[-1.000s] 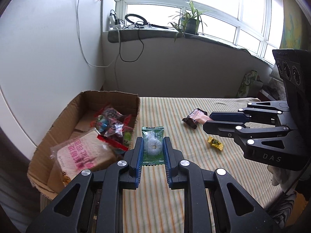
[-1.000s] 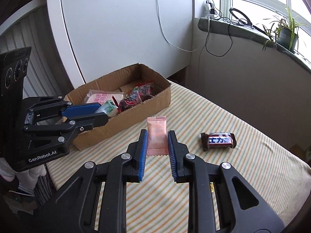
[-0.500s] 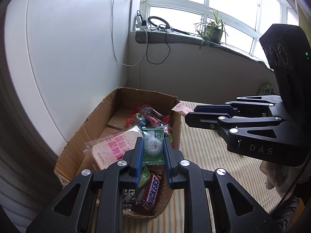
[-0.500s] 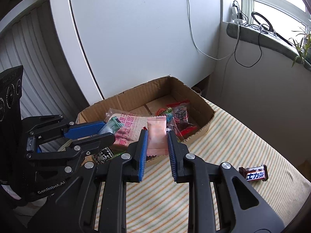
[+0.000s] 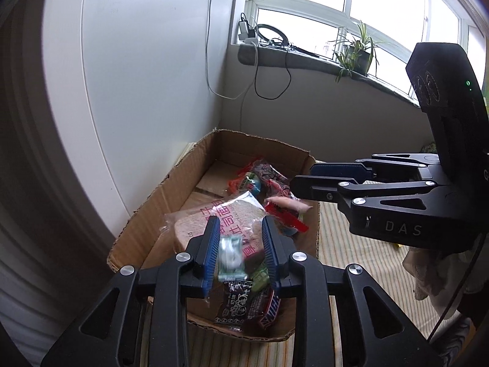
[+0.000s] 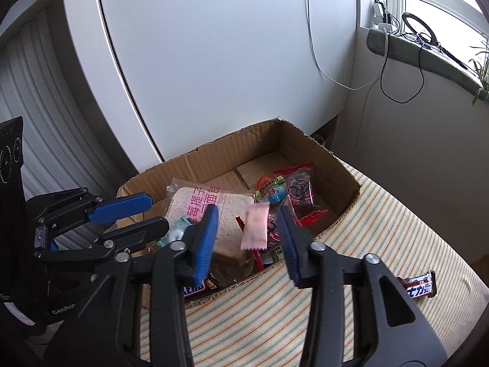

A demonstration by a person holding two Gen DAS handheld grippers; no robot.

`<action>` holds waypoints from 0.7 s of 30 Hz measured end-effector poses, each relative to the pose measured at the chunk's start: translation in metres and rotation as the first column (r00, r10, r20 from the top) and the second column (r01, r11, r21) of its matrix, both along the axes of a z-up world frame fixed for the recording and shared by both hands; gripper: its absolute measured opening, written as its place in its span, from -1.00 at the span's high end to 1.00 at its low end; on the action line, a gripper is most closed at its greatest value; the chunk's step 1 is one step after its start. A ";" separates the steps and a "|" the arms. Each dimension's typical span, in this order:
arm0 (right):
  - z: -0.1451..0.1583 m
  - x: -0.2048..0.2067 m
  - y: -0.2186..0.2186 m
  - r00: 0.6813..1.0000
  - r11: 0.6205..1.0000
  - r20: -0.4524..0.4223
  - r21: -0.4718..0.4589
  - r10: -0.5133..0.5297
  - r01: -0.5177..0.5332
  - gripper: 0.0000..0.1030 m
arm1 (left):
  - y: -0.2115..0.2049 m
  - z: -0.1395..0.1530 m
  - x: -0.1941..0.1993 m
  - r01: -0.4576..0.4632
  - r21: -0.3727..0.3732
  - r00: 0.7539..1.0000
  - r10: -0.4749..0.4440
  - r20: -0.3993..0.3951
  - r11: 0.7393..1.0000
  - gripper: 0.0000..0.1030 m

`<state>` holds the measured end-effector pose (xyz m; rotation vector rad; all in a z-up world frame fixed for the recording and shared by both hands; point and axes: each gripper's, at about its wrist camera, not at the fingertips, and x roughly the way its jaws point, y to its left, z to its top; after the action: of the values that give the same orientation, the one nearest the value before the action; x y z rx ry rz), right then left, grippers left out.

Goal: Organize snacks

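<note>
Pink packet (image 6: pixel 256 227): blurred and loose between the right jaws, touching neither pad; it hung over the cardboard box (image 6: pixel 328 165), above the bread bag (image 6: pixel 201 205)
Green packet (image 5: pixel 230 258): blurred between the left jaws, apart from both pads as far as the blur allowed; it was over the near end of the box, above the wrapped bars lying there
Right gripper (image 6: pixel 249 238): jaws had just been opening and stood spread, the pink packet free between them
Left gripper (image 5: pixel 241 253): jaws had just been opening and stood slightly parted, the green packet no longer pinched
Box contents: bread bag, red-wrapped sweets (image 6: pixel 301 191), a round blue-and-green candy (image 6: pixel 273 191); room was left at the far end
Remaining snacks: a dark chocolate bar (image 6: pixel 418 287) lay on the striped surface (image 6: pixel 397 229), well apart from the box
Step in hand: releasing both packets into the box
Doing it well: judged best to keep both grippers inside the rim until the packets settled; then lift straight up clear of the cardboard wall before going for the bar
</note>
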<state>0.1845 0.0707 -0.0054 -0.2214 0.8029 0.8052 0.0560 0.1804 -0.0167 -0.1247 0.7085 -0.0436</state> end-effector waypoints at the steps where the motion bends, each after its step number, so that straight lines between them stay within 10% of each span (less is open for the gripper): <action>1: 0.001 -0.001 -0.001 1.000 1.000 0.005 0.003 -0.004 0.004 -0.02 | 0.000 0.000 0.000 0.000 0.001 1.000 0.000 0.000 1.000 0.48; 21: 0.016 0.004 -0.100 0.992 0.992 0.031 0.023 -0.122 0.122 -0.16 | -0.036 0.010 -0.001 0.046 -0.036 0.999 -0.045 0.022 0.998 0.48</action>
<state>0.1888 -0.0296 0.0104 -0.1645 0.7694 0.6930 0.0554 0.1444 -0.0063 -0.1426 0.6894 -0.1015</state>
